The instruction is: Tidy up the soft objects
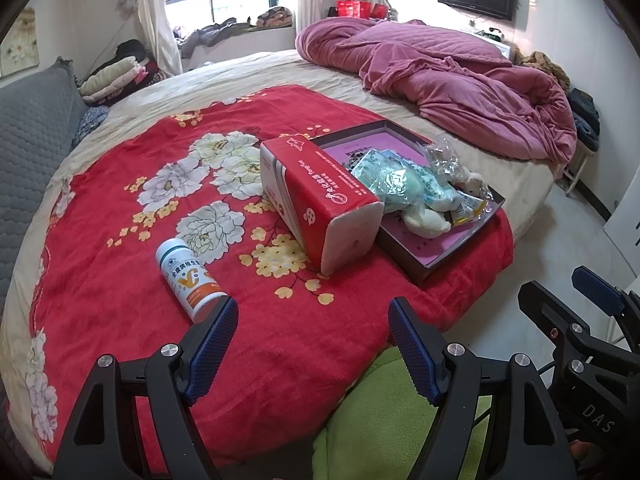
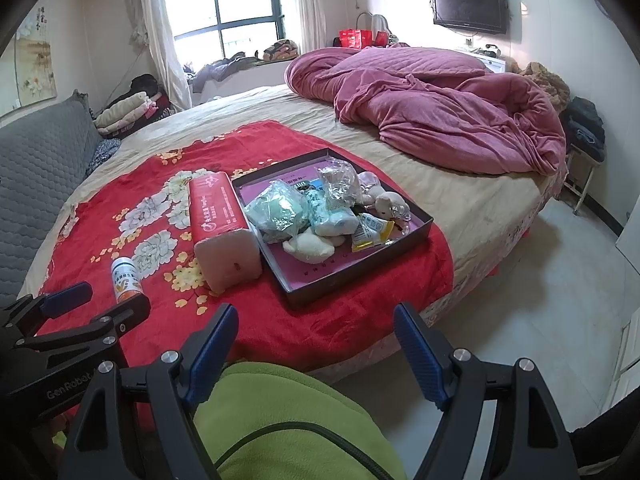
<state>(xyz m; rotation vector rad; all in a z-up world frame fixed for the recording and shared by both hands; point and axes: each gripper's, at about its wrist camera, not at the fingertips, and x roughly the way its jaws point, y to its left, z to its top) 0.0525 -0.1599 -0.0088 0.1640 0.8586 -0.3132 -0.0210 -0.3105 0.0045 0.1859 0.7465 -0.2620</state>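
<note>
On the red floral blanket (image 2: 120, 248) spread over the bed, a shallow dark tray (image 2: 416, 236) holds a heap of soft things: a white plush toy (image 2: 310, 245), a mint-green bagged bundle (image 2: 276, 208) and crinkled plastic packets (image 2: 338, 184). A red tissue pack (image 2: 218, 216) lies just beside the tray's left wall, and a white bottle (image 1: 190, 280) lies near it on the blanket. Both the left gripper (image 1: 312, 344) and right gripper (image 2: 316, 348) hover with fingers spread apart, grasping nothing.

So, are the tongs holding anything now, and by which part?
Nothing is held: the left tongs and the right tongs are both open, with nothing between their fingers.
</note>
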